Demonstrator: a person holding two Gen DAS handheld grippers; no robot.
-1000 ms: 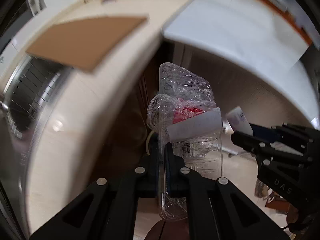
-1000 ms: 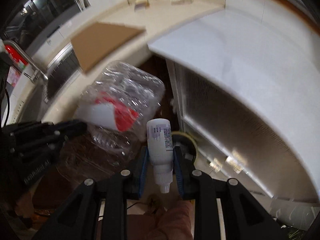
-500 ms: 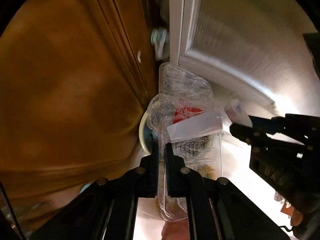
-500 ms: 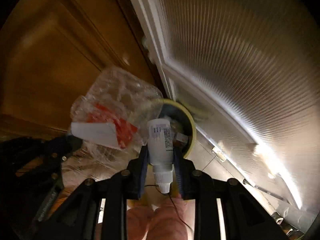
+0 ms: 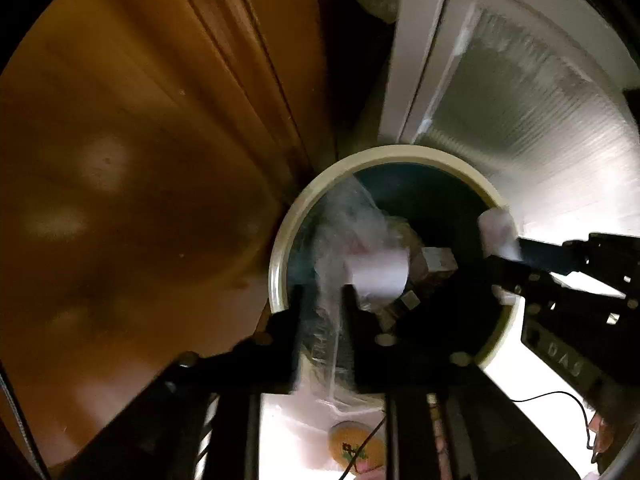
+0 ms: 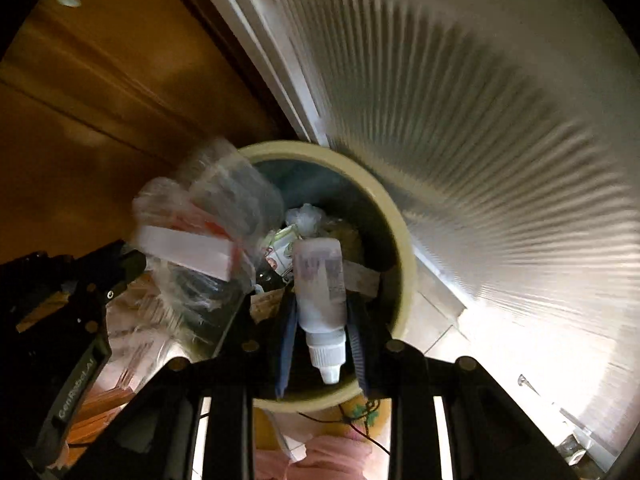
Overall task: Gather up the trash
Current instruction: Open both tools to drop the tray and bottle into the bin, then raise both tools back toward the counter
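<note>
Bin (image 5: 280, 248) now below, left claw (image 5: 322, 312) opening

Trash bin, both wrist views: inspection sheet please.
Surface: pale floor, only partly in view.
Job's things: clear plastic container and dropper bottle, both above the trash bin.
Clutter: crumpled wrappers and cartons inside the bin.
Tools: left tool jaws have just been opening, container between them; right tool shut on the bottle.
Cables: thin black wire over the floor.
Surroundings: wooden cabinet door, ribbed white panel; motion blur.
</note>
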